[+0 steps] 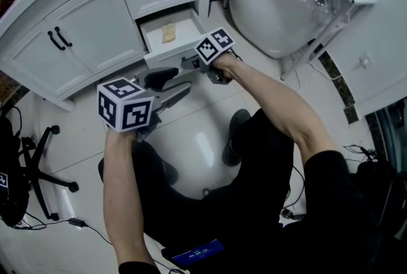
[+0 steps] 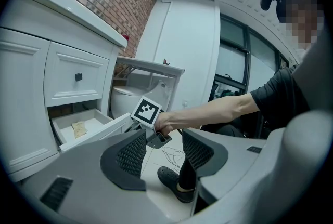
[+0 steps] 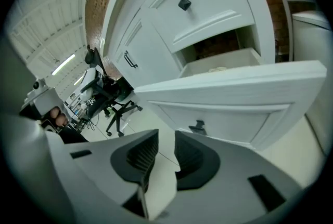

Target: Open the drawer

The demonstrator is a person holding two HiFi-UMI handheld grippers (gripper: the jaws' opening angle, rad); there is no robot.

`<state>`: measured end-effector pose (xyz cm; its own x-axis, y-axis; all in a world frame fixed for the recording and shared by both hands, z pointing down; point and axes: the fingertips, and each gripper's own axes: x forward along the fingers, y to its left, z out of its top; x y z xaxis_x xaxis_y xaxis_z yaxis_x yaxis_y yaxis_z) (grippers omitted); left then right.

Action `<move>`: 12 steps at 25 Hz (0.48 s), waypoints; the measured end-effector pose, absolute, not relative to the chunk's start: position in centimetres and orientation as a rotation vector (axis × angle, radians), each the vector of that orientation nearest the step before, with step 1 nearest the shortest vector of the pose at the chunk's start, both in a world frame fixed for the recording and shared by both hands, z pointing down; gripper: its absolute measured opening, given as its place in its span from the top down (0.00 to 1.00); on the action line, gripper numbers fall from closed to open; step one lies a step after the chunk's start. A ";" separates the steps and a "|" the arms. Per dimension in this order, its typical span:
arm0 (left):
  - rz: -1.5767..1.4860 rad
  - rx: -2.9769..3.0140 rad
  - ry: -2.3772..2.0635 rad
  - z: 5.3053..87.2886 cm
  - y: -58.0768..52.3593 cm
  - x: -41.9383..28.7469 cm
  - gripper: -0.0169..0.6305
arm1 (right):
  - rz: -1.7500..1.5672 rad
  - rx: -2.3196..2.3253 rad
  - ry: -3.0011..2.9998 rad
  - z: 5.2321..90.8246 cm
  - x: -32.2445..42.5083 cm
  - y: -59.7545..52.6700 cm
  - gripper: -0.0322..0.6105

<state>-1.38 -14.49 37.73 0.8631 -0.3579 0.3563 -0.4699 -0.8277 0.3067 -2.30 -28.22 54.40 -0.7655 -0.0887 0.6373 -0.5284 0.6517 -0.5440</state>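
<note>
Drawer [image 1: 169, 56] found pulled out. Right tongs [image 3: 165, 140] held narrowly parted, empty, just before the drawer's knob [image 3: 197, 127], apparently not touching. Left tongs [image 2: 164, 140] held spread, empty, further from the drawer.

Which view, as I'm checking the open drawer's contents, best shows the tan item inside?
The head view: looking down into the open drawer, it shows the tan item fully exposed. The left gripper view shows it small, obliquely; in the right gripper view the drawer front hides nearly all.

Nothing legible anywhere; print on the blue screen [image 1: 197, 253] is too small.
</note>
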 end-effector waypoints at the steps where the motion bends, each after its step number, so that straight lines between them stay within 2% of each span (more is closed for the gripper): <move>1: 0.402 2.650 -0.614 37.7 -14.3 -1.4 0.64 | 1.008 0.456 -2.318 53.6 -2.6 -27.8 0.79; 12: 0.352 2.655 -0.641 36.8 -12.6 -2.4 0.64 | 0.972 0.201 -2.592 43.9 -5.3 -21.4 0.79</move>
<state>-2.36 -12.61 36.85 0.8641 -0.3839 0.3254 -0.4806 -0.8213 0.3075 -5.31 -21.39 43.92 -0.9236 -0.0054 0.3832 -0.2559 0.7530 -0.6063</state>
